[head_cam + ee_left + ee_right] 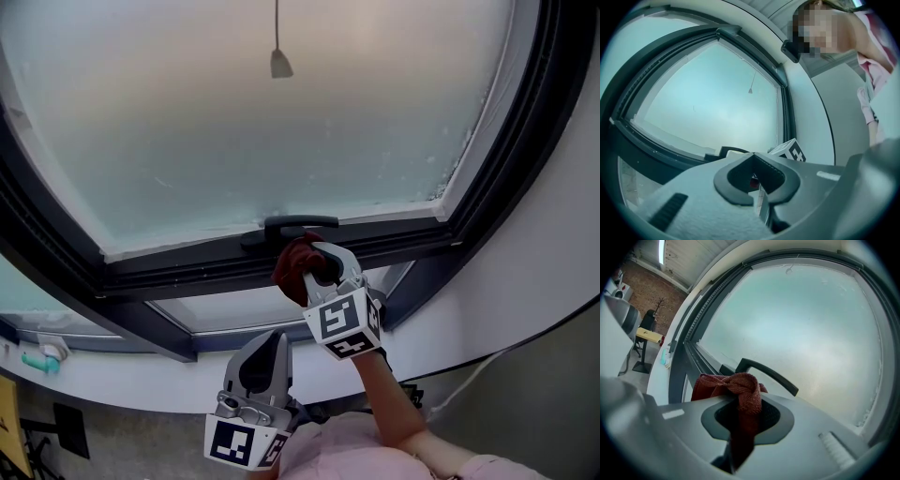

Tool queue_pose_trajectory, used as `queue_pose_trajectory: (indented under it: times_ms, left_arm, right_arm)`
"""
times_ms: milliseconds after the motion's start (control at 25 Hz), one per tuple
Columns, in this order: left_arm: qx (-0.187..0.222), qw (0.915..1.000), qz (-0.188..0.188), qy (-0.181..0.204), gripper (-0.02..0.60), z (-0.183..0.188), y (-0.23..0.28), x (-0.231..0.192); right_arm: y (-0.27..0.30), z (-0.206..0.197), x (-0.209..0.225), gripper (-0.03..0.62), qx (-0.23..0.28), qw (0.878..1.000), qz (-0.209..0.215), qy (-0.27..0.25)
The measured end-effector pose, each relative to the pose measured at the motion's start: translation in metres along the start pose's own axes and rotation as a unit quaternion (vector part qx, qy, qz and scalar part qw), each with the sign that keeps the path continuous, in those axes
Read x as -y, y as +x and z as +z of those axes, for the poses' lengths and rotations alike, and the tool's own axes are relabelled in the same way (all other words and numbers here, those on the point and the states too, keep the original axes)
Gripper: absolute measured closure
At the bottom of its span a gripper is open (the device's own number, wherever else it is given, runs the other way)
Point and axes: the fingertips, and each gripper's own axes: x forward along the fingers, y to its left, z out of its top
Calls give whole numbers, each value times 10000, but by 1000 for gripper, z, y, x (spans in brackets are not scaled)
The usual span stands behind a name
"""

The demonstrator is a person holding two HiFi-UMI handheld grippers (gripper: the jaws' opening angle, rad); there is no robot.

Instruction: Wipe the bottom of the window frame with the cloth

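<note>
one red cloth (292,270) is bunched up in the right gripper (317,262). the two jaws are squeezed together on it. in the right gripper view the cloth (739,389) puffs out over the tips of the right gripper (743,417), and a strip of it hangs down between the jaws.

the cloth is at the bottom bar of the dark window frame (187,270), just under the black handle (292,228). it looks like it is up against the bar, but i cannot tell for sure that it touches. in the right gripper view the handle (769,374) sits just behind the cloth.

the left gripper (270,345) is lower down and nearer the person, well below the frame. in the left gripper view the left gripper (755,182) has its jaws together and nothing is in them. a tiny bit of the red cloth shows past the tips.

above the frame is a big cloudy glass pane (281,131). a thin cord with a small pull (280,63) hangs in front of it near the top. far to the left, a little teal thing (41,360) lies on the white sill (141,389). a pink sleeve (361,452) shows at the bottom.
</note>
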Motion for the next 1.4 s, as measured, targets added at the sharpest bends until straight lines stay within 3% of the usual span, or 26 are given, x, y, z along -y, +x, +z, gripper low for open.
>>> queue_pose_trajectory:
  times_ms: [600, 800, 1040, 1400]
  left_arm:
    - [-120, 9998, 143, 12, 584, 33, -55, -46]
    - [-151, 9998, 145, -30, 584, 30, -68, -67]
    - [-52, 9999, 146, -61, 584, 34, -84, -84]
    - [-24, 9998, 101, -184, 584, 35, -85, -97]
  right_arm:
    - [-6, -11, 12, 533, -370, 9961, -627, 498]
    - [-4, -9, 15, 533, -245, 9934, -865, 711]
    - [-4, -9, 15, 534, -371, 9898, -1271, 532]
    - [-4, -9, 13, 534, -454, 9887, -1324, 539]
